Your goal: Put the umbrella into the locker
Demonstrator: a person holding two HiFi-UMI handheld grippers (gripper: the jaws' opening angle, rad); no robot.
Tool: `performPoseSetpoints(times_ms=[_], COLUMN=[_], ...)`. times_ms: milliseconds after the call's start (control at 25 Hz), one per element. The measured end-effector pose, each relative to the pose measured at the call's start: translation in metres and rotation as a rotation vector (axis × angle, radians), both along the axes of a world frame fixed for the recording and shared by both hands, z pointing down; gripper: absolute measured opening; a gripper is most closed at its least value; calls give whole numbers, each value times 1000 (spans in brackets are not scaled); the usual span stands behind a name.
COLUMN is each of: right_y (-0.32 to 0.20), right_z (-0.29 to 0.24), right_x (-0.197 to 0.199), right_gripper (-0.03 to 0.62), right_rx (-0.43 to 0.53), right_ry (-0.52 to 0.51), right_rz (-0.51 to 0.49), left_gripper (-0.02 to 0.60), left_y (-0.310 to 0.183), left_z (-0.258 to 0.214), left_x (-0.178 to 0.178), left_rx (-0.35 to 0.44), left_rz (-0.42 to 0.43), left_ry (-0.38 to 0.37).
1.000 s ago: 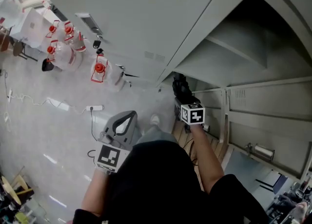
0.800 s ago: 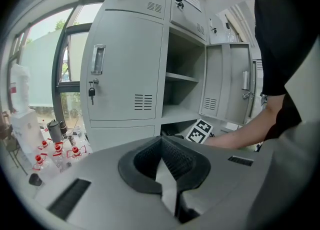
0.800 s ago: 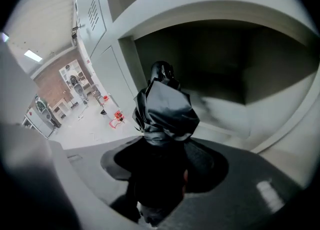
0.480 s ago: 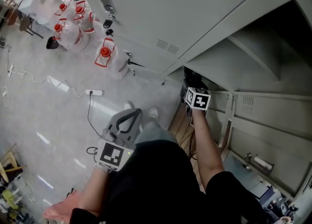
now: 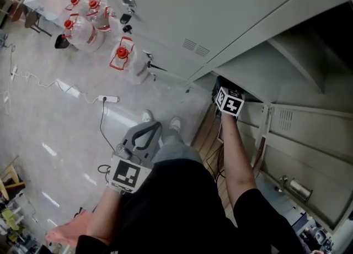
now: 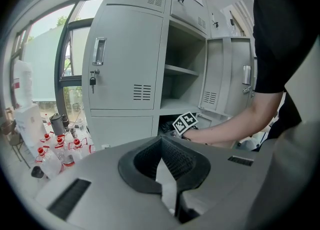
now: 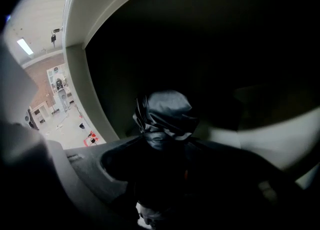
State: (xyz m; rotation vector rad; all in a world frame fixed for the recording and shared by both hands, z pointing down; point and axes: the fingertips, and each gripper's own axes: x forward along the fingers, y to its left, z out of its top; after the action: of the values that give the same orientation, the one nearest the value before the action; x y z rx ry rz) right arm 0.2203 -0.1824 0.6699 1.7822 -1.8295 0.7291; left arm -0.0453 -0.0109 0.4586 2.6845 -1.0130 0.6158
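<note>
A folded black umbrella [image 7: 164, 116] sticks out between the jaws of my right gripper [image 7: 165, 146], which is shut on it. Its tip points into the dark lower compartment of the grey locker [image 7: 75, 89]. In the head view the right gripper [image 5: 223, 87] with its marker cube reaches into that low opening of the locker [image 5: 259, 65], and the umbrella [image 5: 220, 81] is only a dark shape there. My left gripper [image 5: 146, 132] hangs low at my left side over the floor, shut, with nothing in it. The left gripper view shows its pads [image 6: 172, 156] together and the right arm at the locker [image 6: 180, 74].
Several water jugs with red caps [image 5: 122, 59] stand on the floor by the closed locker doors. A power strip with its cable [image 5: 107, 99] lies on the floor. An open locker door [image 5: 300, 131] stands to the right of my arm. My shoes [image 5: 175, 123] are near the locker base.
My right gripper has carried the umbrella further right and deeper into the low locker opening. The left gripper has hardly moved.
</note>
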Motion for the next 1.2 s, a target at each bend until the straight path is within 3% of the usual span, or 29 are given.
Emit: performPoseSetpoints(times_ms=[200,320,440,560,640,1040,1200], right_y=[-17,-25,-34,-42,-47,-45,-31], right_z=[2,4,-1,-4,-5,-6,-15], right_x=[10,14,16,18,19,14,12], right_gripper=[242,242,240,199,110,110,134], right_rx=[34,48,94,145,163,172,195], right_ry=[19,20,51,103,137,149,151], right_rz=[37,57,58,47,36,-21,-28], left_gripper=[11,11,11,11,11,11,11], left_y=[-2,-3,-1,1,1,3,3], left_z=[2,0,4,8,9,10,9], left_x=[-2,-3,-4,-5,-5,2,4], left_rx=[-6,-47,-28,-28,-32,-20,-55], left_rz=[2,-49,-16,-12,-19,-6,-37], left_ry=[-1,28,0,-8,-5,-6,16])
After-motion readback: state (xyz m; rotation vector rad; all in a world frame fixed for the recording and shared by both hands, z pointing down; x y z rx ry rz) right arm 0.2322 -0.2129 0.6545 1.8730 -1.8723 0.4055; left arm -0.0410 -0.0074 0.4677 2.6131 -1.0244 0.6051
